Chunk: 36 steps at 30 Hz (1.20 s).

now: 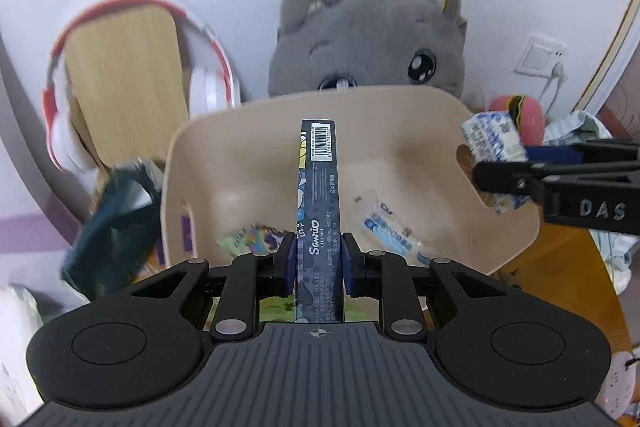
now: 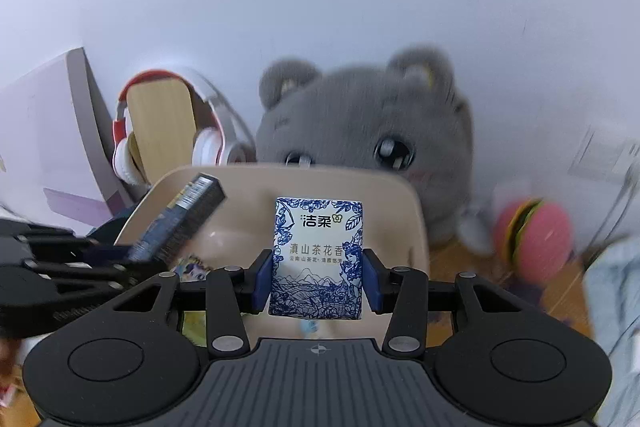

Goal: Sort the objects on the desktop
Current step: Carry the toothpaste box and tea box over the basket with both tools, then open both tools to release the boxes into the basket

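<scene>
Left gripper (image 1: 319, 259) clamps dark box (image 1: 319, 183) edgewise; right gripper (image 2: 318, 283) pinches tissue pack (image 2: 318, 259). Both above beige bin (image 1: 400, 115), apparently for dropping.

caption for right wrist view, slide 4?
Right gripper holds a tissue pack above the beige bin, grey plush behind.

Plush toy (image 1: 368, 39) lower half hidden behind bin (image 1: 400, 131); burger toy (image 2: 532, 231) blurred; headphones (image 1: 208, 83) smeared; bin contents partly covered
</scene>
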Each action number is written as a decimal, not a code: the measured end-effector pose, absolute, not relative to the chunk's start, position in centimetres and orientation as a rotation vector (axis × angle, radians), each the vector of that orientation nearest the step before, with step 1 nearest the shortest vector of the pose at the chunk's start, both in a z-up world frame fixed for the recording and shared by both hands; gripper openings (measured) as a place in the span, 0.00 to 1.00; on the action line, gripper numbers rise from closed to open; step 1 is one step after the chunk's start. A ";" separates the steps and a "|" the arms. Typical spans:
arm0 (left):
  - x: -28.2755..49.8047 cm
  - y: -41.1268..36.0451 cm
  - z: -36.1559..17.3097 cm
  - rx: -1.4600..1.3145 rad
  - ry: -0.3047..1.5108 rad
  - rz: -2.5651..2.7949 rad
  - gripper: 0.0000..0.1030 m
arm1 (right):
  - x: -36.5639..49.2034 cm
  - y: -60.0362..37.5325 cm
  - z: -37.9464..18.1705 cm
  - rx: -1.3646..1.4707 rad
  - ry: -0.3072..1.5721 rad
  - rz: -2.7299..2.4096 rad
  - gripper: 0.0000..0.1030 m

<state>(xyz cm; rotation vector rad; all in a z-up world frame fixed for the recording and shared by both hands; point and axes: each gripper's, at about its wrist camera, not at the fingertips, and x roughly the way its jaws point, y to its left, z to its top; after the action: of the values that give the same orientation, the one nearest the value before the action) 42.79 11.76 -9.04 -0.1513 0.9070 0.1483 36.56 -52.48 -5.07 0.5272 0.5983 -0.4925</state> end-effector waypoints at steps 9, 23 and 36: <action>45.0 12.2 -11.6 -0.135 1.007 0.195 0.22 | 39.9 -53.2 -9.2 0.548 0.724 -0.501 0.42; 43.8 11.8 -12.4 -0.070 0.982 0.174 0.86 | 40.7 -53.0 -10.1 0.541 0.762 -0.551 0.95; 40.4 12.4 -8.8 -0.071 0.880 0.143 0.96 | 37.7 -52.3 -8.4 0.550 0.692 -0.602 1.00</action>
<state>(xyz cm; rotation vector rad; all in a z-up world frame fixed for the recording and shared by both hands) 40.39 12.43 -8.77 -0.0710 0.8801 0.1426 37.66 -52.29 -8.37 0.5497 0.6925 -0.6020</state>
